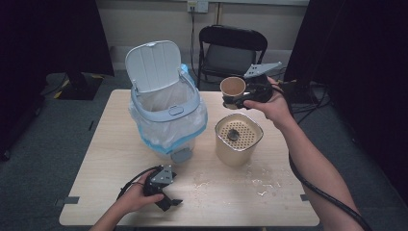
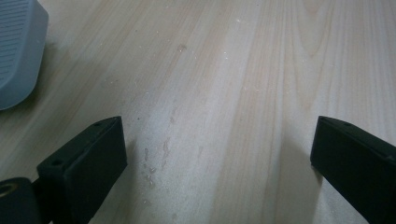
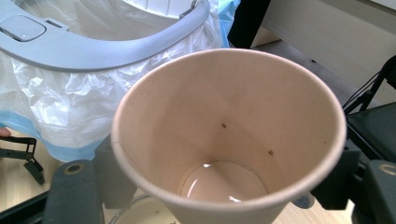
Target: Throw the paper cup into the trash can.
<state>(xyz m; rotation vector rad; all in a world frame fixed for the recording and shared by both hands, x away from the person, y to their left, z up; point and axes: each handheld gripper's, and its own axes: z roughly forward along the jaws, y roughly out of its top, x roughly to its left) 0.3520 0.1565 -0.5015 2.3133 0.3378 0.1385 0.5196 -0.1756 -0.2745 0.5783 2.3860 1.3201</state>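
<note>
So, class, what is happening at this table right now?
A person works with two handheld grippers. The right gripper is shut on a paper cup, tipped on its side in the air between the open bin with its plastic liner and the beige strainer container. The left gripper rests open on the table, holding nothing. Spilled droplets lie on the wood.

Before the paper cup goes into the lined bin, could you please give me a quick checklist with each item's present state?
1. Right claw grips the paper cup: ok.
2. Cup drained: not ok, a little liquid sits at its bottom.
3. Bin lid open: ok.
4. Bin liner in place around the rim: ok.
5. Left claw open, resting on the table away from the bin: ok.
6. Table dry: not ok, droplets beside the strainer container.
</note>
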